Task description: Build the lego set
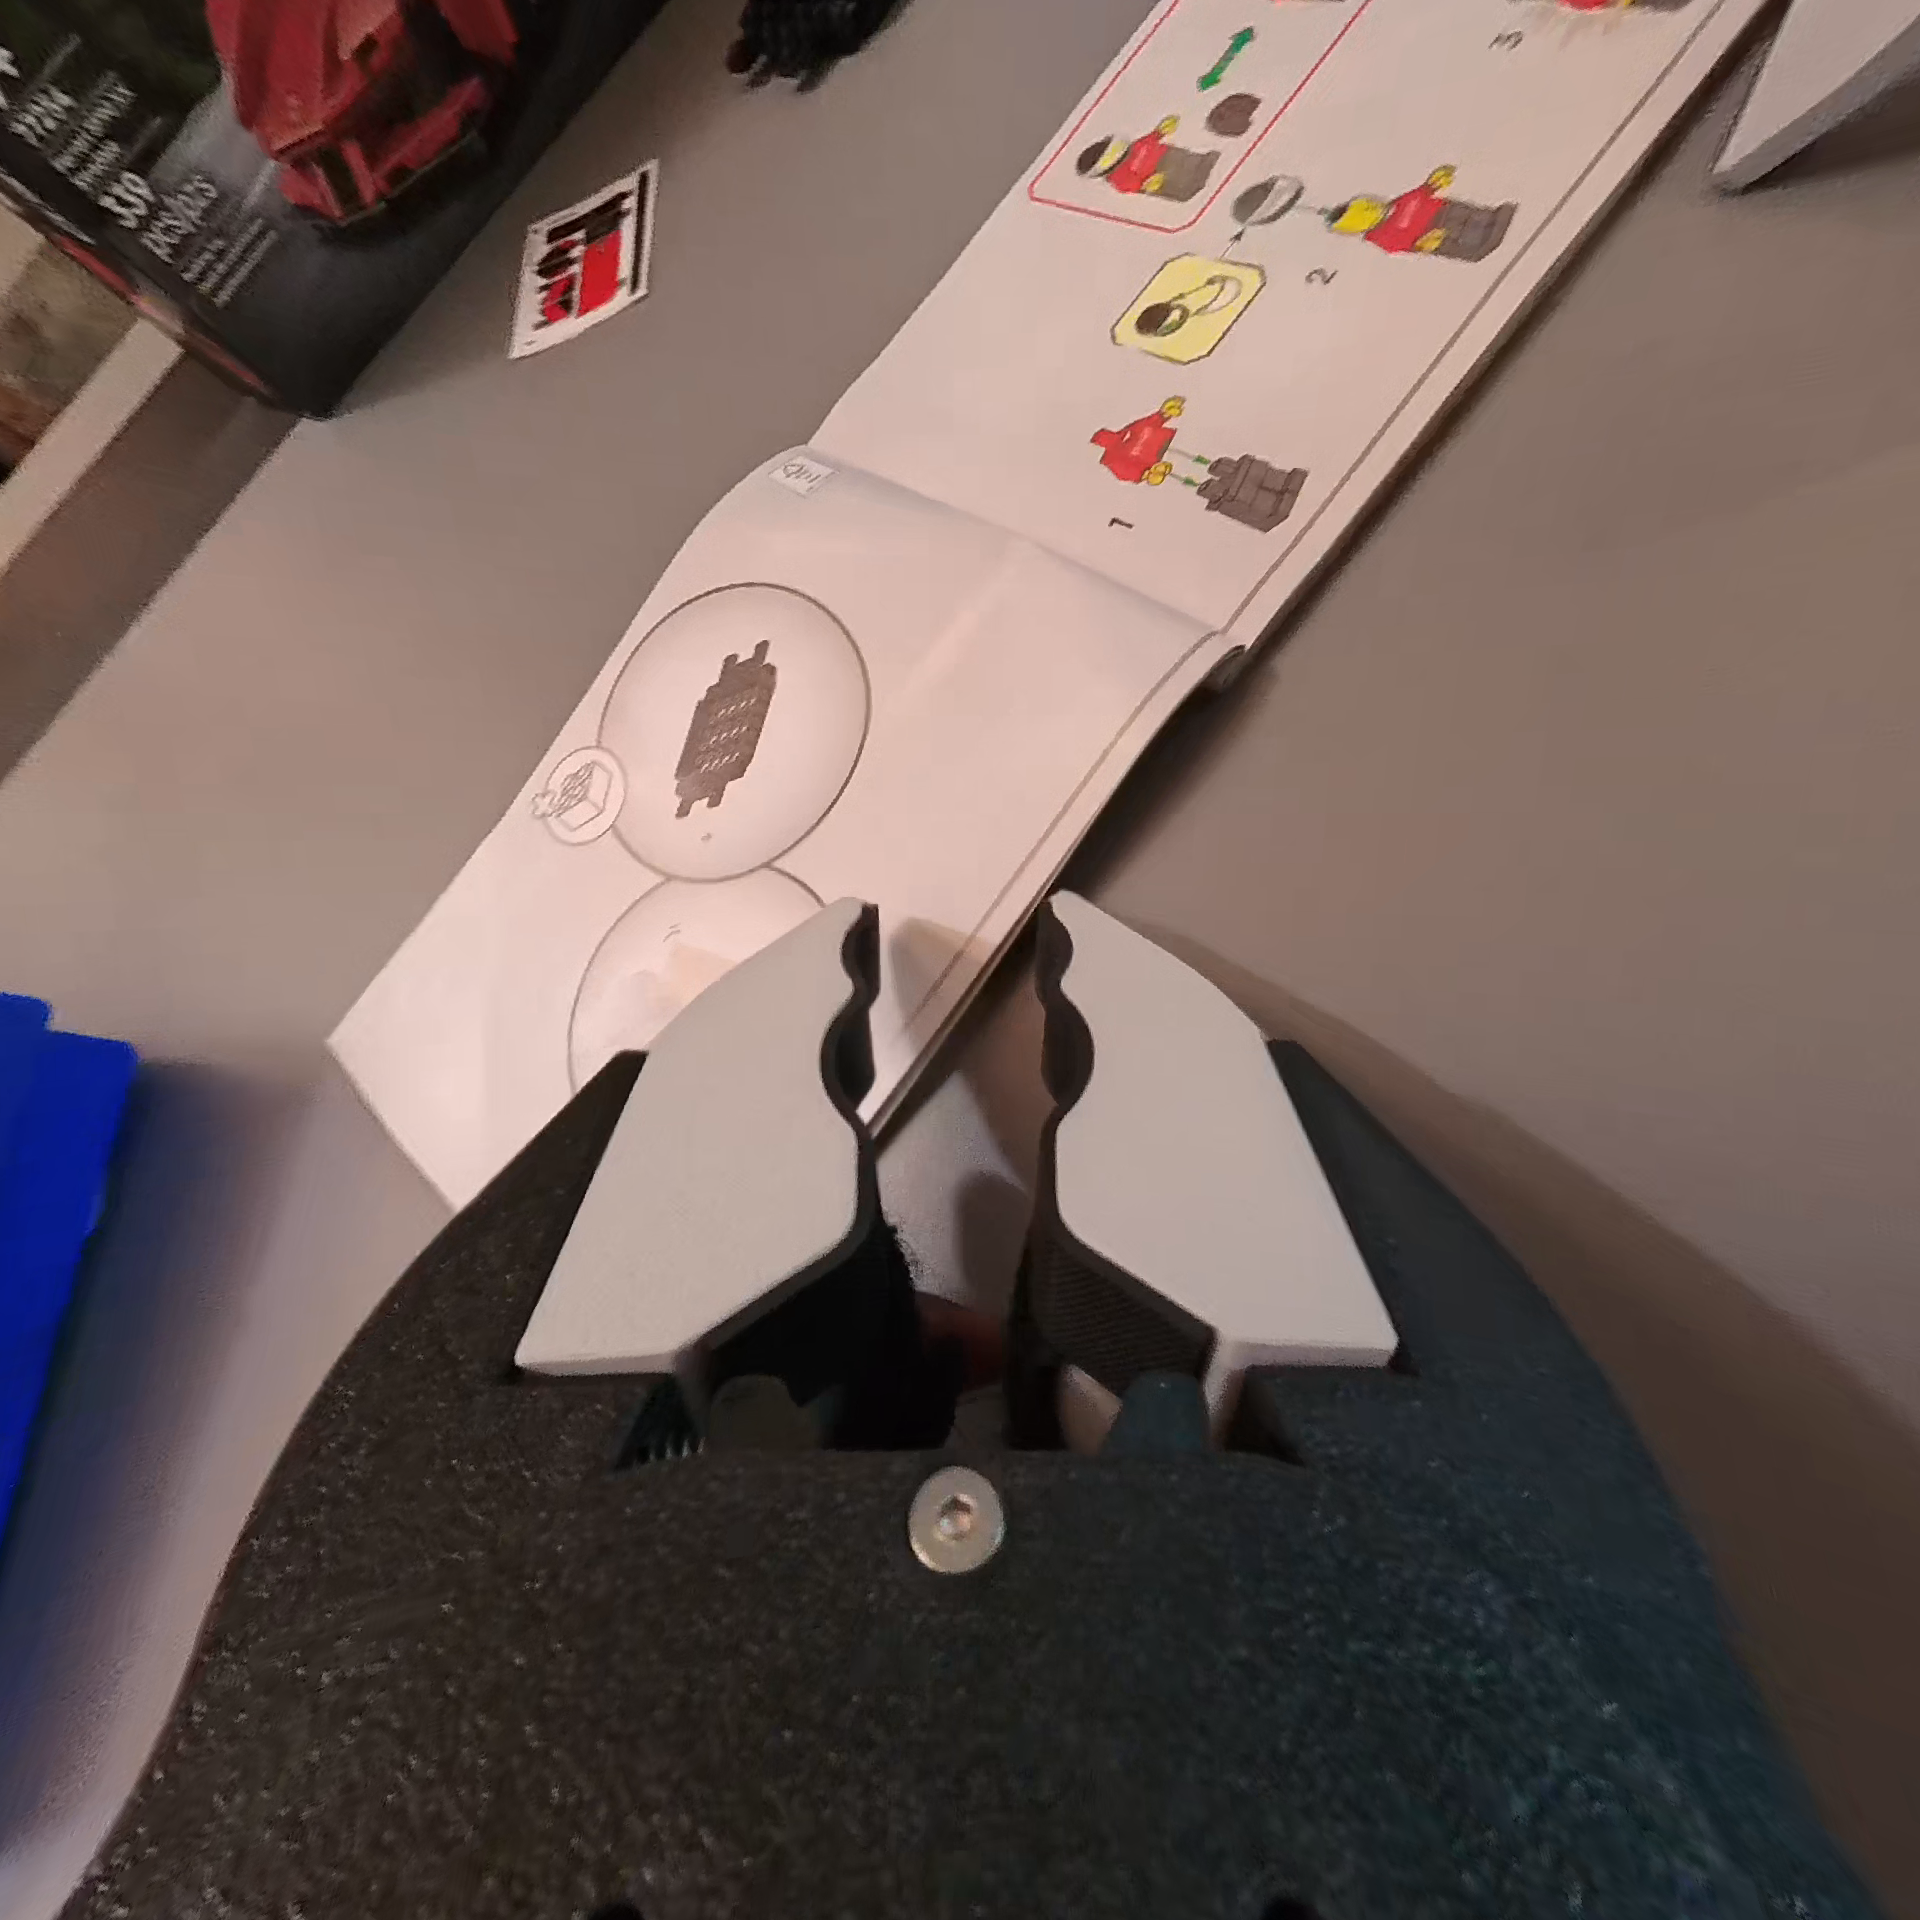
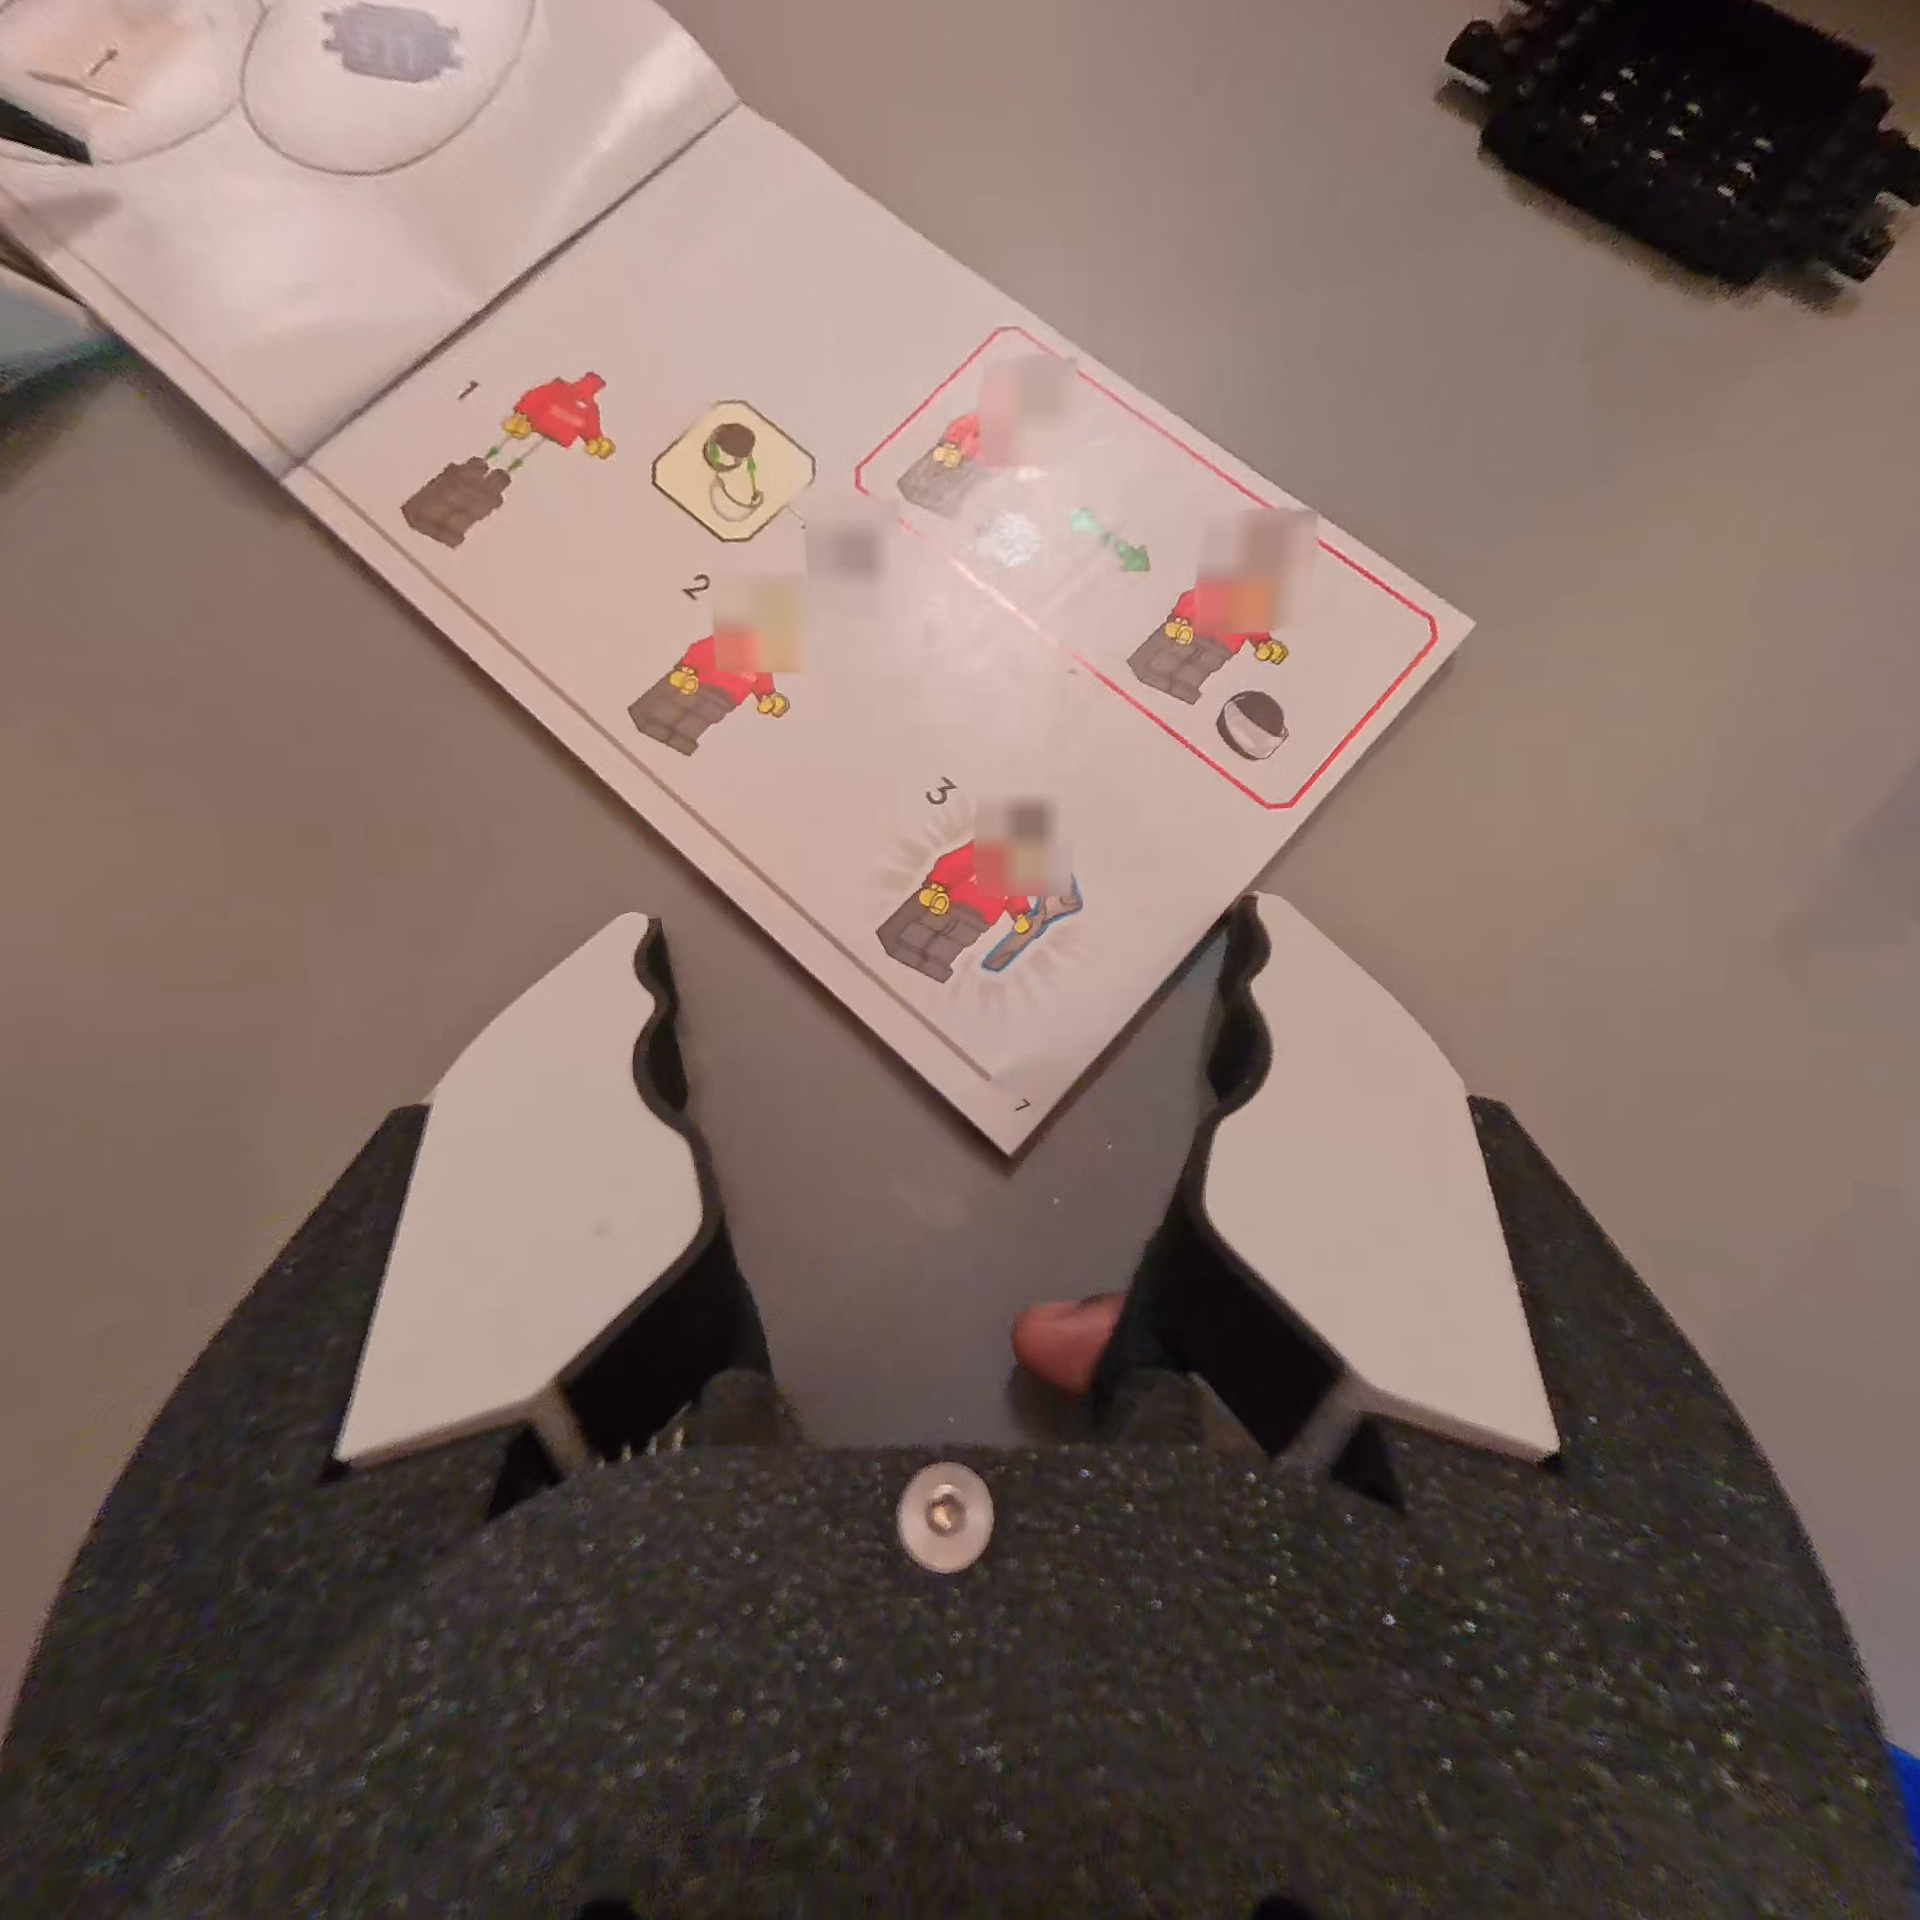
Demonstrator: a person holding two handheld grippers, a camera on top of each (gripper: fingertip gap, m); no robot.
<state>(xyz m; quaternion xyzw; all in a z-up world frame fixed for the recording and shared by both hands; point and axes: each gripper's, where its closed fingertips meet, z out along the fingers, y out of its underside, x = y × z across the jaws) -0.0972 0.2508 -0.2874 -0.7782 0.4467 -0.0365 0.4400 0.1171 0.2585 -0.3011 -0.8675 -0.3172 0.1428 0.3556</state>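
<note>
We see a grey table (image 2: 208, 831) carrying everything. Largest on it is the open instruction booklet (image 2: 790, 644), lying flat, which we take as our landmark; in the right wrist view its long axis runs diagonally from upper left to lower right, its near corner pointing toward that gripper. In the left wrist view the same booklet (image 1: 935, 644) stretches from lower left to upper right, its pages bowed at the fold.

A dark toy box (image 1: 208, 177) with a red model pictured on it sits left of the booklet's far half, a small sticker sheet (image 1: 587, 260) between box and booklet. A black brick assembly (image 2: 1694, 145) lies well apart, beyond the booklet's right edge. A blue object (image 1: 52, 1195) shows at the left, beside the booklet's near page.

The left gripper (image 1: 956, 935) hovers over the booklet's near edge, jaws narrowly parted, nothing pinched. The right gripper (image 2: 945, 935) stands wide open astride the booklet's near corner, pads clear of the paper.
</note>
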